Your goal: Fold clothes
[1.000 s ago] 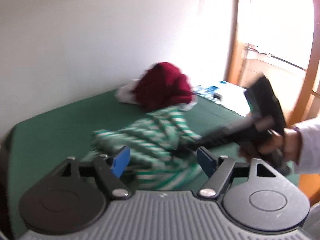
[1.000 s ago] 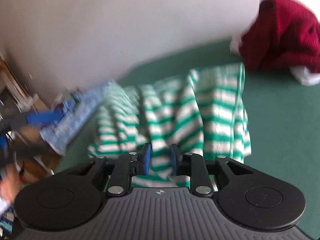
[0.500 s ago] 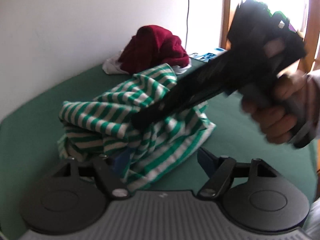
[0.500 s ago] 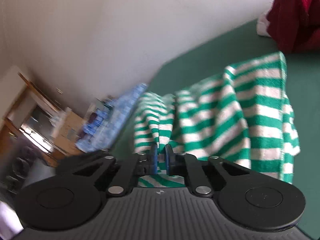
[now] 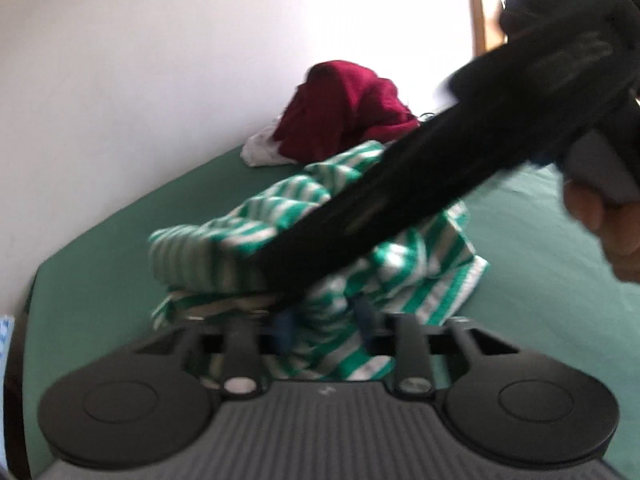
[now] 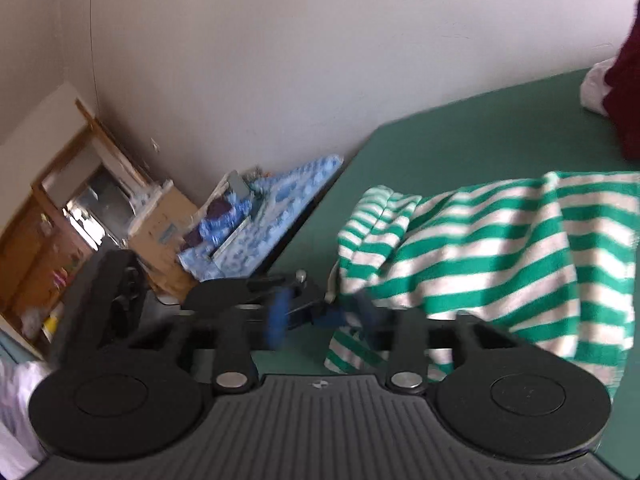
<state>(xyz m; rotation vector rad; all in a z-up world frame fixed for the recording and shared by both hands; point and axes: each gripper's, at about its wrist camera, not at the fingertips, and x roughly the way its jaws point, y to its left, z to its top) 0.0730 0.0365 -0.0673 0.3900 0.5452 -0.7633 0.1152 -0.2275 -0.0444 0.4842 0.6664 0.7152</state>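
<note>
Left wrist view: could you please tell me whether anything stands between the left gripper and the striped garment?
Nothing visible does: folds of the striped garment lie between the jaws of the left gripper. The right gripper slants across above the pile, its tip close to those jaws, crowding rather than blocking.

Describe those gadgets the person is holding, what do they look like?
Each is black plastic: a ribbed grey-black body, two round discs, silver pivot screws and blue-padded fingers. The left gripper and right gripper match. The right one's long black body has a grey handle.
</note>
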